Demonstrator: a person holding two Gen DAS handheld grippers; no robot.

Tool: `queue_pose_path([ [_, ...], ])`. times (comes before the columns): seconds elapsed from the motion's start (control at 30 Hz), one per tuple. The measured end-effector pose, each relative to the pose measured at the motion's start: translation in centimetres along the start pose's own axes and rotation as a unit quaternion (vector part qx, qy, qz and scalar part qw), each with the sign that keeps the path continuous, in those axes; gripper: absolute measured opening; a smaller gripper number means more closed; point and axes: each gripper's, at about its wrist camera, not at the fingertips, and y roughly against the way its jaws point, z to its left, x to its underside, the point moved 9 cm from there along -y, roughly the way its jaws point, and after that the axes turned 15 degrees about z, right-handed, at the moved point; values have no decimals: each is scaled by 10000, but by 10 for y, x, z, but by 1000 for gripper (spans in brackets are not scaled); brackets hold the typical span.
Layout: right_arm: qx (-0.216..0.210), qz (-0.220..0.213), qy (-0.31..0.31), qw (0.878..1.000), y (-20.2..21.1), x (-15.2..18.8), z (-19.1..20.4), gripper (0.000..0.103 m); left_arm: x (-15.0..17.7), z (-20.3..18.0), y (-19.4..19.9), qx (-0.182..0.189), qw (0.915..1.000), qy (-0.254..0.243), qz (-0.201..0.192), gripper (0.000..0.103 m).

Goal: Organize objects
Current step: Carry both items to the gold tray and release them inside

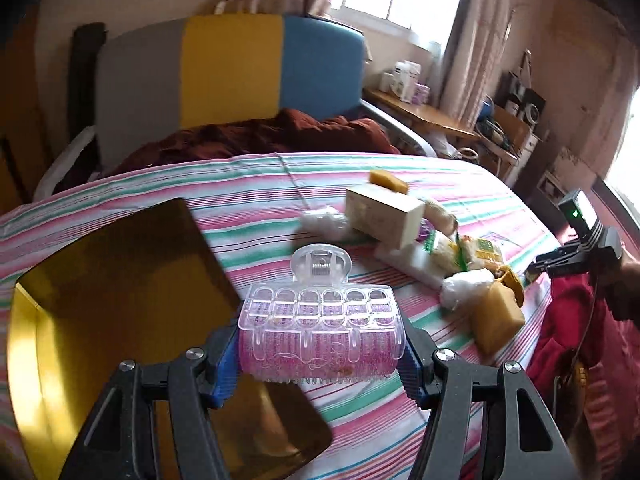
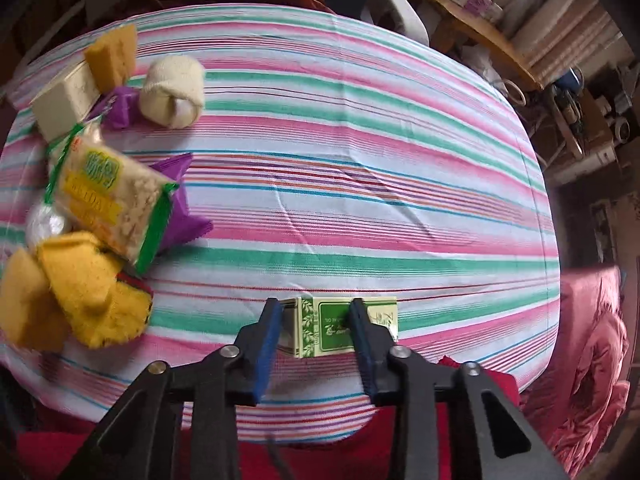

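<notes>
My left gripper (image 1: 320, 340) is shut on a pink hair roller with a clear plastic clip (image 1: 320, 332) and holds it above the near right edge of a gold tray (image 1: 100, 300). My right gripper (image 2: 316, 328) is shut on a small green and cream box (image 2: 320, 328) just above the striped tablecloth (image 2: 360, 160) near its front edge. The right gripper also shows at the right edge of the left wrist view (image 1: 560, 262). A pile of objects lies on the cloth: a cream box (image 1: 384, 216), a snack packet (image 2: 108, 196), yellow sponges (image 2: 88, 284) and a rolled white cloth (image 2: 174, 92).
Purple wrappers (image 2: 180, 208) lie under the snack packet. A chair with grey, yellow and blue panels (image 1: 232, 68) stands behind the table. A wooden desk with small boxes (image 1: 424, 108) is at the back right. Red fabric (image 2: 580, 360) hangs at the right.
</notes>
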Motion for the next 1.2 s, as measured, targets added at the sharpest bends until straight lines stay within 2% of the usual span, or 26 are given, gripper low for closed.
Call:
queue_pose_path([
  [0.07, 54, 146, -33, 9999, -14, -5, -13, 71, 5, 7, 4, -65, 10000, 63, -17, 65],
  [0.17, 1, 461, 114, 9989, -20, -5, -11, 74, 11, 13, 9, -92, 9999, 122, -46, 65],
  [0.23, 101, 622, 188, 9978, -24, -7, -11, 80, 14, 16, 11, -76, 9998, 182, -52, 65],
  [0.4, 90, 914, 147, 9957, -40, -14, -17, 80, 19, 18, 13, -25, 9996, 276, -12, 65],
  [0.6, -323, 1126, -71, 9931, -56, -21, -27, 76, 19, 18, 16, 11, 9996, 288, -30, 65],
  [0.77, -97, 774, -171, 9968, -47, -25, -38, 76, 22, 24, 20, -4, 9993, 369, -75, 65],
  [0.87, 132, 392, -211, 9989, -25, -27, -37, 76, 25, 32, 25, -69, 9989, 457, -127, 65],
  [0.93, 151, -27, -158, 9998, 4, -31, -26, 76, 27, 41, 31, -128, 9983, 541, -187, 65],
  [1.07, -278, -902, 325, 9950, 65, -49, 35, 76, 36, 76, 44, -358, 9951, 873, -300, 65],
  [1.2, -859, -1526, 1162, 9777, 123, -58, 140, 76, 47, 120, 56, -771, 9886, 1242, -350, 65],
])
